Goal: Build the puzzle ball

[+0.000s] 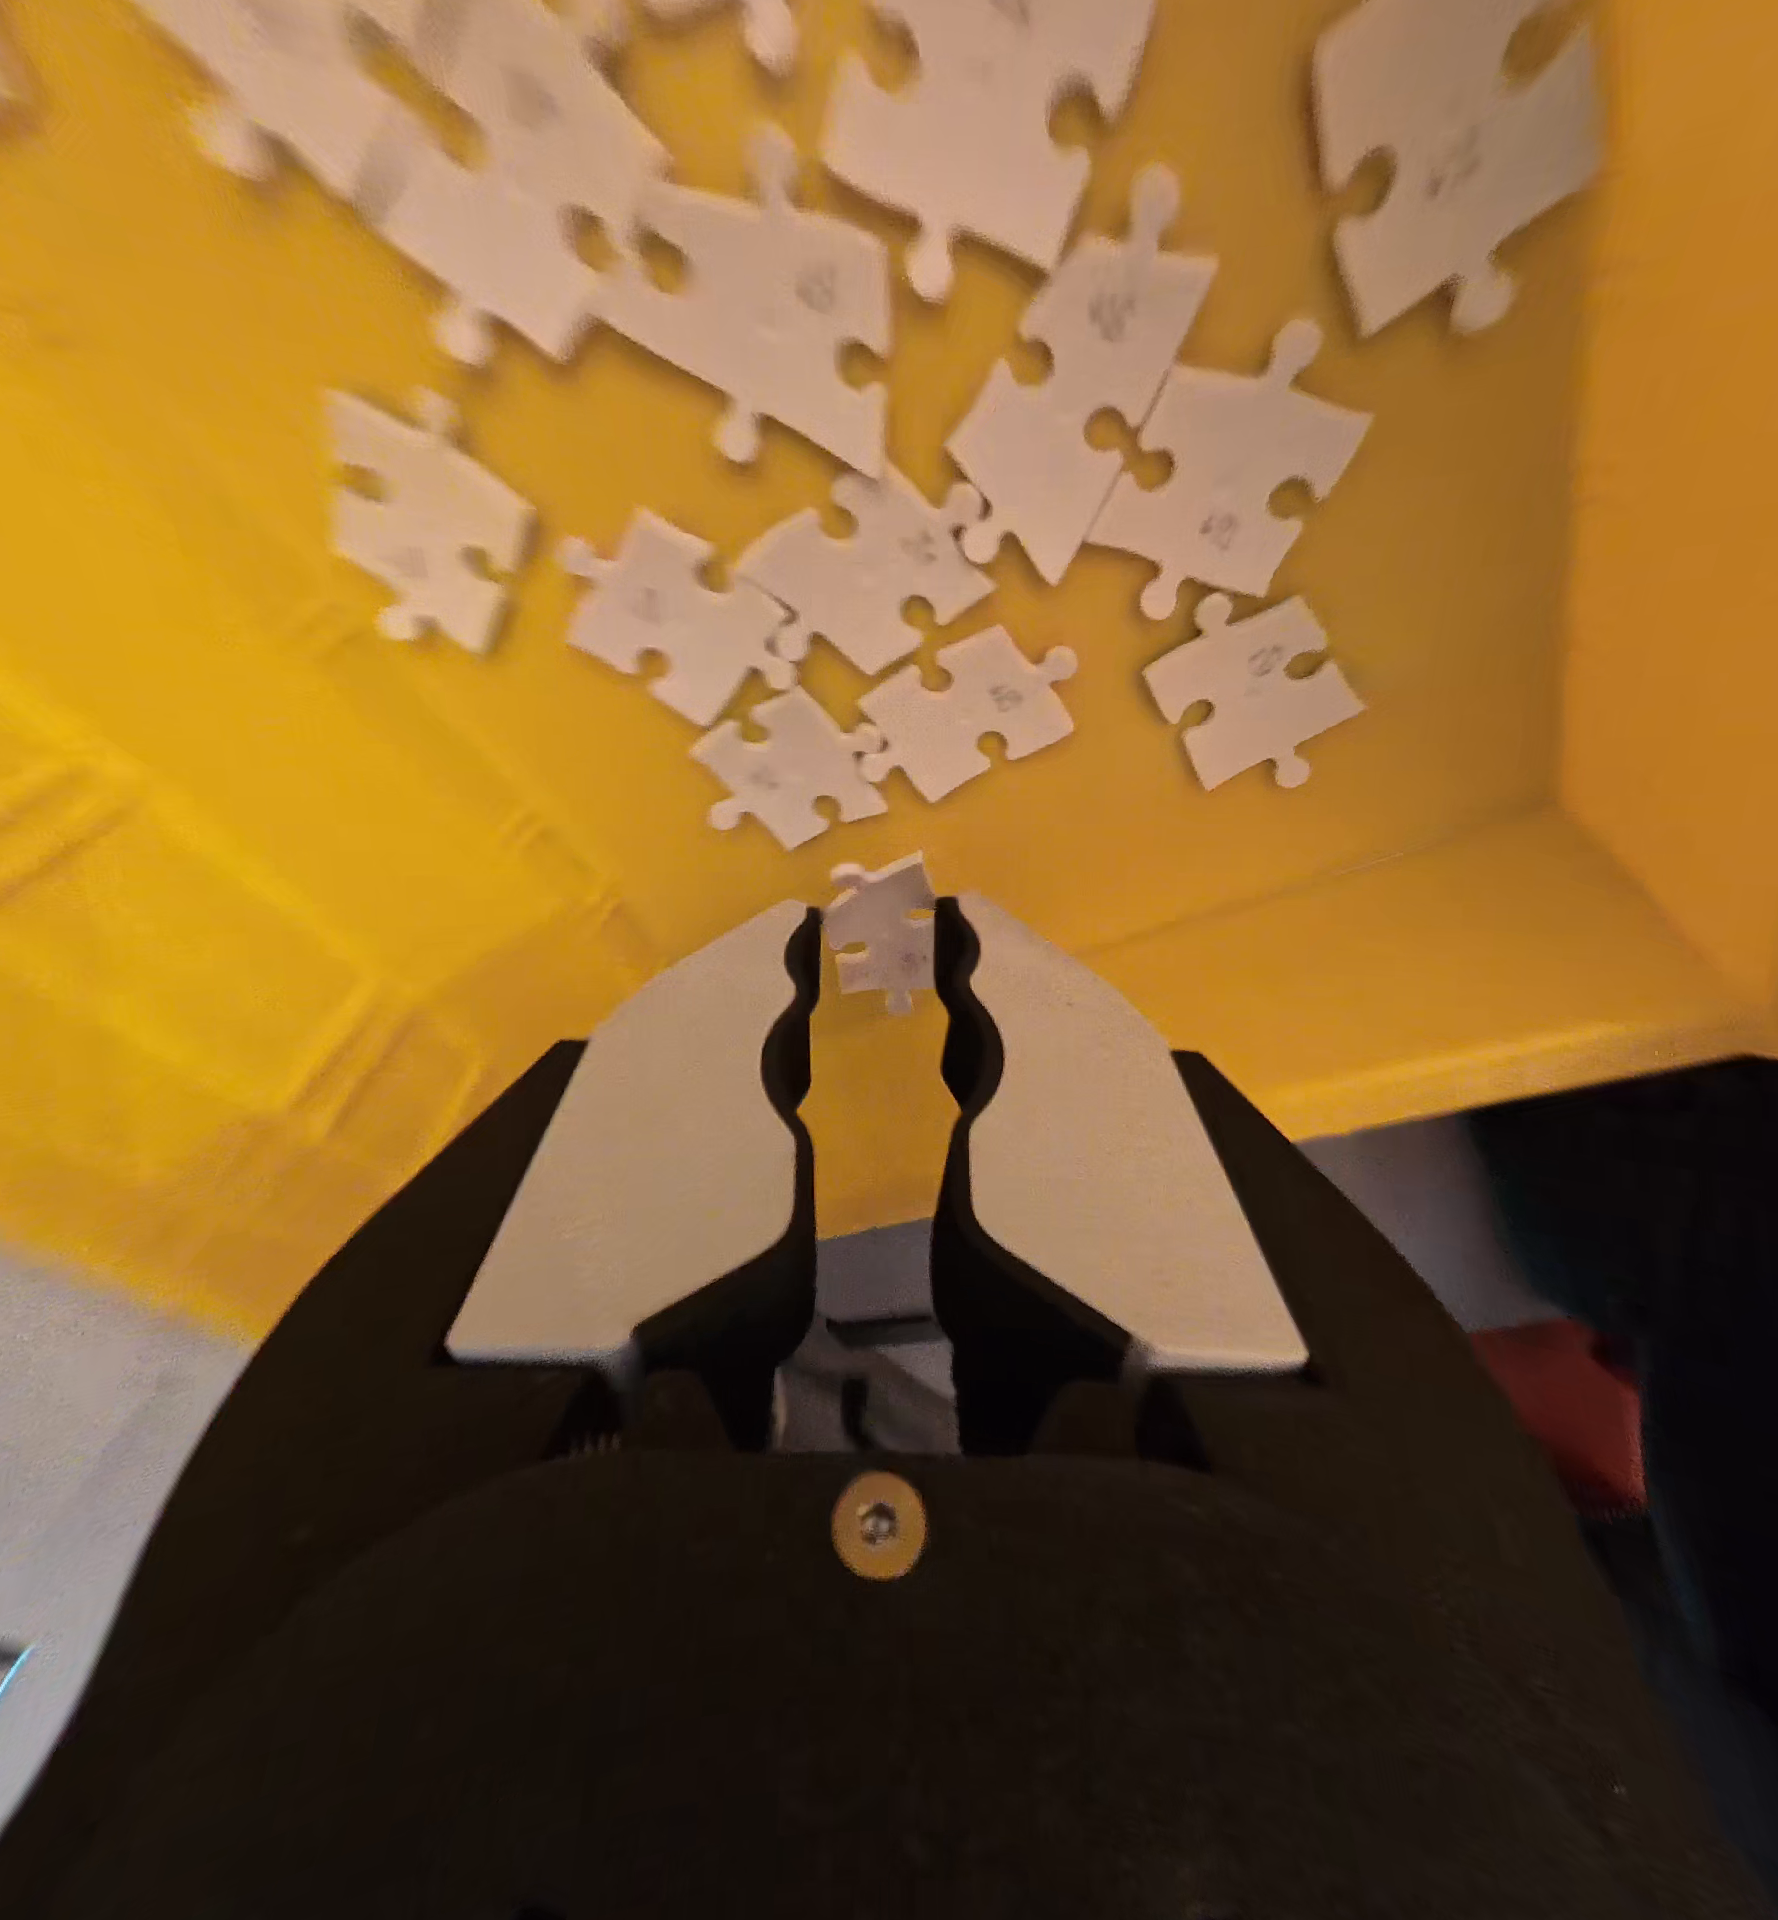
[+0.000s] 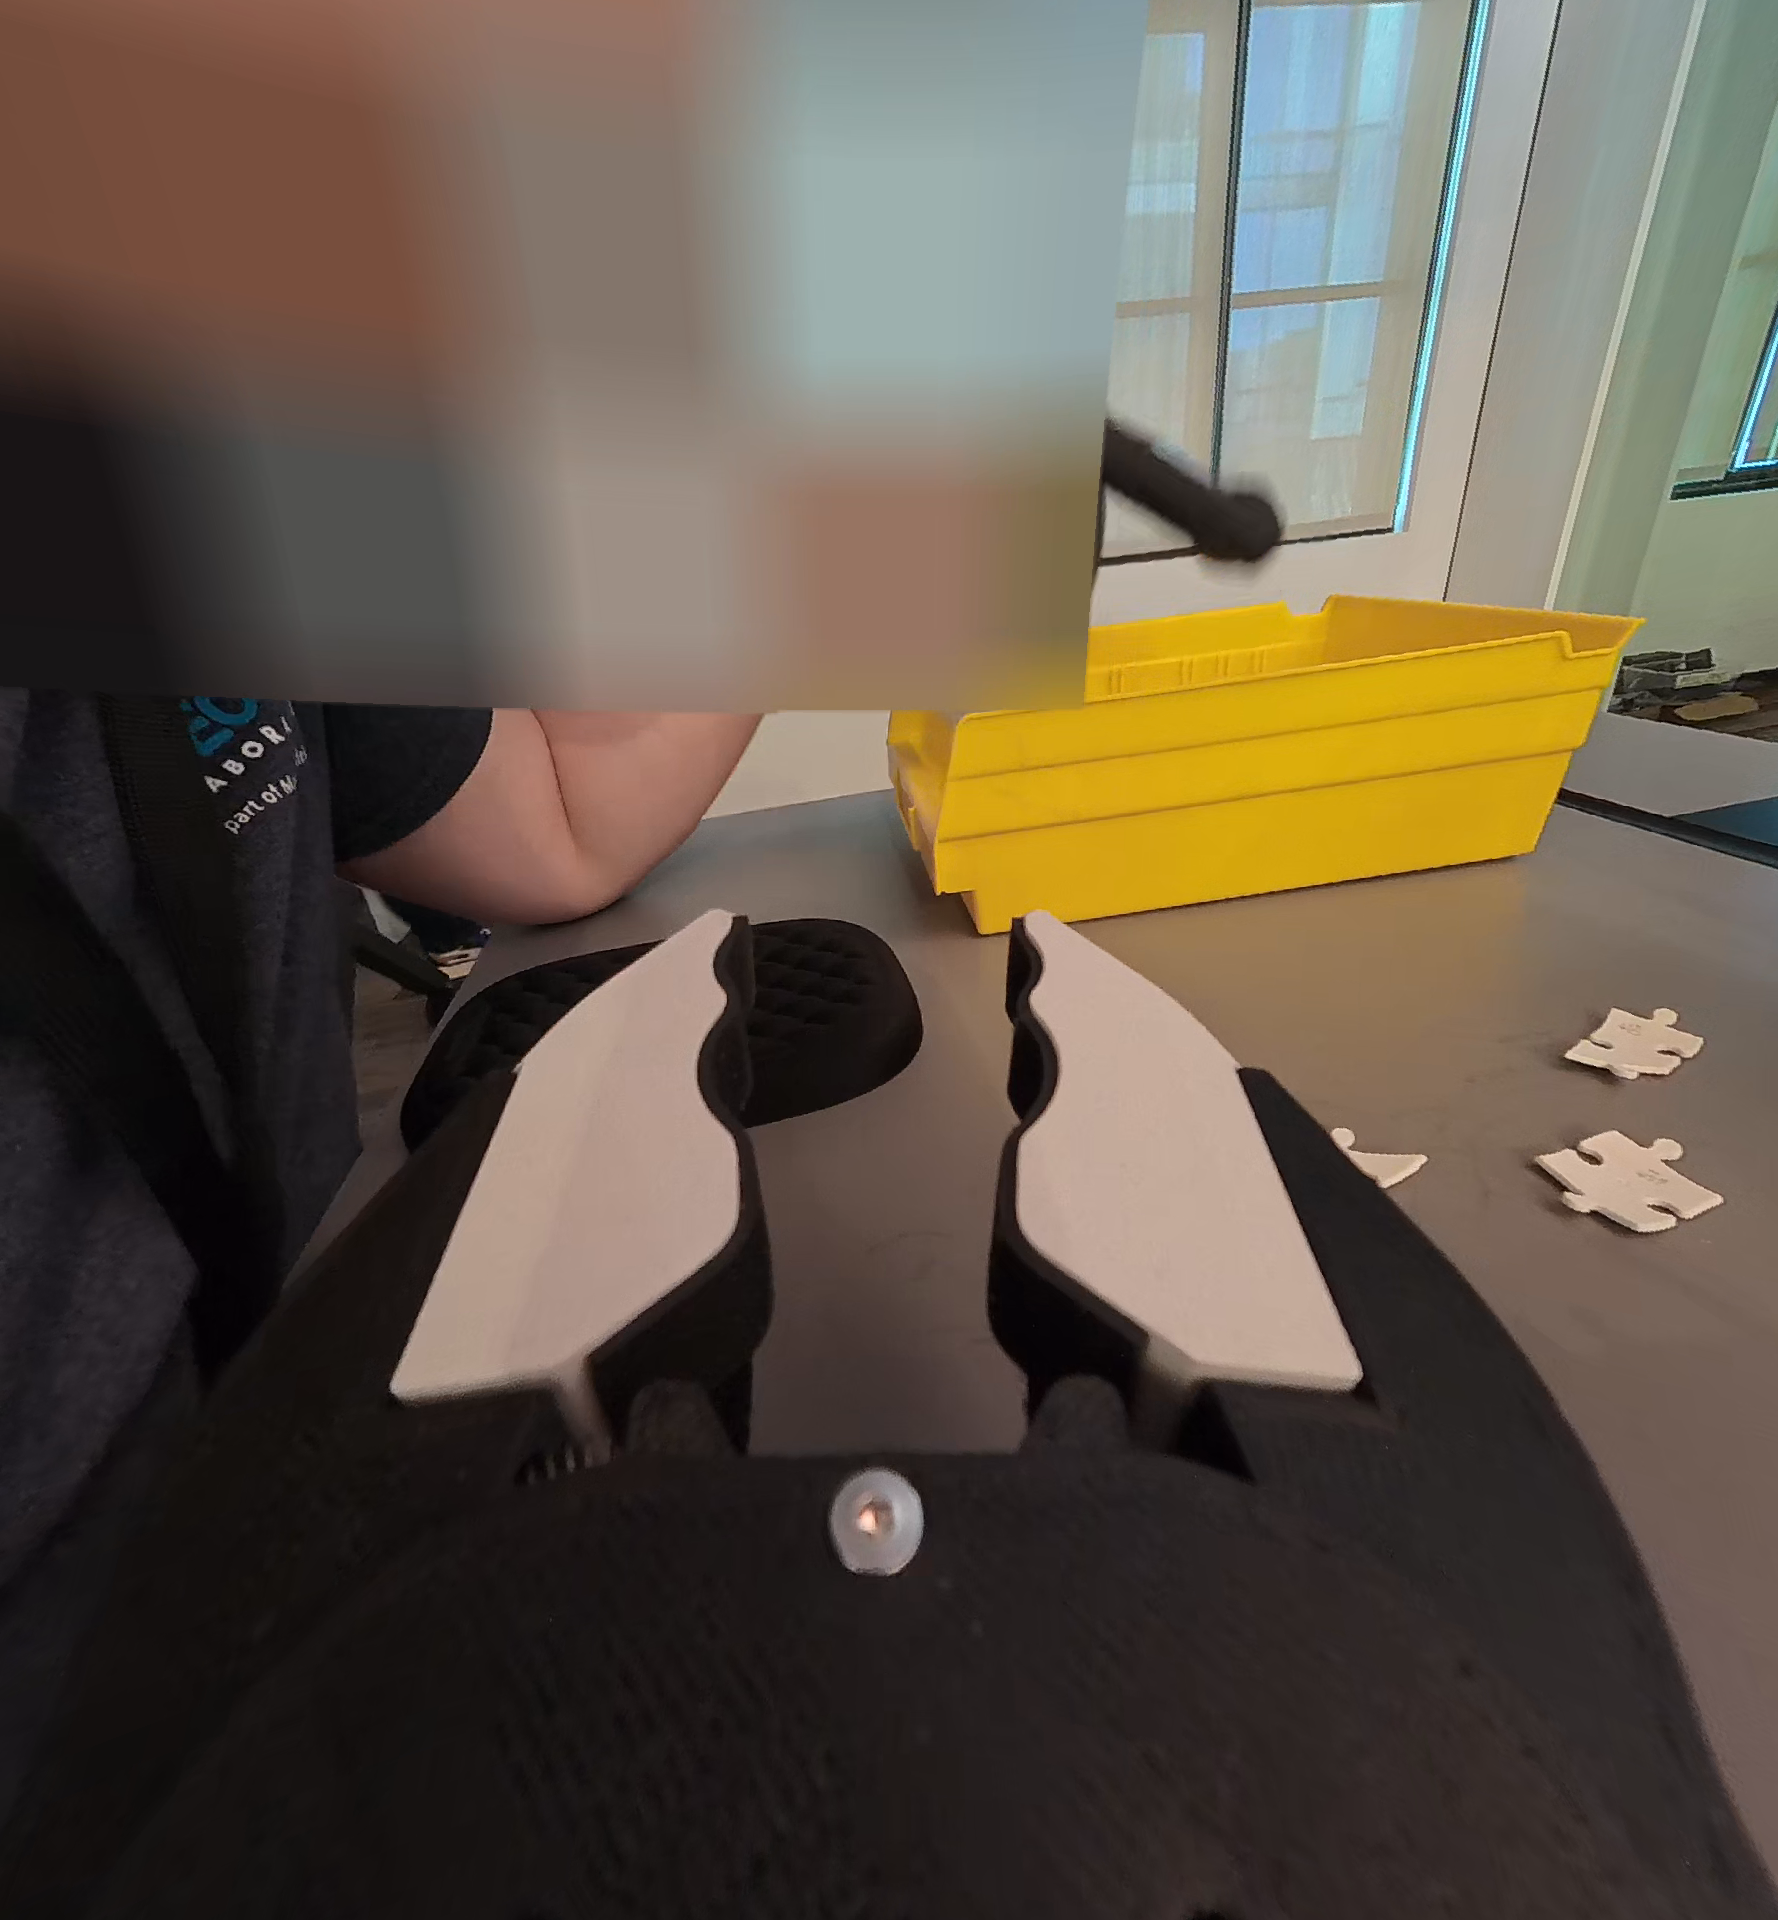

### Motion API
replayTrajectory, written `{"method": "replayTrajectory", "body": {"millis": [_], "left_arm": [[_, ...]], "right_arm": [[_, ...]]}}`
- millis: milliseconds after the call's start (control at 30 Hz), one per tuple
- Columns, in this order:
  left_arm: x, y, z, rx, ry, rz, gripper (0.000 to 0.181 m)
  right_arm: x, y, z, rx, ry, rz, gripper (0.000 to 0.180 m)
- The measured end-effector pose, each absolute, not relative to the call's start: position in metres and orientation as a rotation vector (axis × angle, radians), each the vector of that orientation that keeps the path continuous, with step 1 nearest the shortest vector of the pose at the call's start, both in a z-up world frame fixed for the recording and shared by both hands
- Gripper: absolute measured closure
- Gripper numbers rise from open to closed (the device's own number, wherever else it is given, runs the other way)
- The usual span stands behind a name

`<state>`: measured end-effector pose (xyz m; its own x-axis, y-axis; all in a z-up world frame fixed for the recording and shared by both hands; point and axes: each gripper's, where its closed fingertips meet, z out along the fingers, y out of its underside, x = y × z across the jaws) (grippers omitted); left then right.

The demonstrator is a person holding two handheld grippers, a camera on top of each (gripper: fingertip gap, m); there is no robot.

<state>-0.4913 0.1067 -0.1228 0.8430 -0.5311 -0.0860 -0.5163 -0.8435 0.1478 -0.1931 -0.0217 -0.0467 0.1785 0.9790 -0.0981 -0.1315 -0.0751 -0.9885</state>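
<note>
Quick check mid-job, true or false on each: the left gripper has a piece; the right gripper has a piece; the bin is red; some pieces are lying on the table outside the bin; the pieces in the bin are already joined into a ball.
1. The left gripper holds a puzzle piece. True.
2. The right gripper holds a piece. False: it is open and empty.
3. The bin is red. False: it is yellow.
4. Some pieces lie on the table outside the bin. True.
5. The pieces in the bin form a ball. False: they lie loose and flat on its floor, some overlapping.
</note>
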Motion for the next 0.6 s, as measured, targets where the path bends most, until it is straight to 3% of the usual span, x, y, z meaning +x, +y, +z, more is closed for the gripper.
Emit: {"method": "replayTrajectory", "body": {"millis": [167,267,433,600], "left_arm": [[-0.415,0.125,-0.029,3.382,-1.008,0.188,0.16],[-0.357,0.092,-0.012,3.307,-1.313,0.278,0.16],[-0.279,0.068,-0.059,3.067,-1.431,0.275,0.16],[-0.268,0.088,-0.127,2.984,-1.293,0.073,0.16]], "right_arm": [[-0.195,-0.024,-0.048,-1.265,-0.958,1.189,0.132],[-0.196,-0.026,-0.049,-1.265,-0.974,1.188,0.132],[-0.196,-0.026,-0.048,-1.257,-0.979,1.184,0.132],[-0.2,-0.034,-0.049,-1.252,-1.011,1.195,0.132]]}}
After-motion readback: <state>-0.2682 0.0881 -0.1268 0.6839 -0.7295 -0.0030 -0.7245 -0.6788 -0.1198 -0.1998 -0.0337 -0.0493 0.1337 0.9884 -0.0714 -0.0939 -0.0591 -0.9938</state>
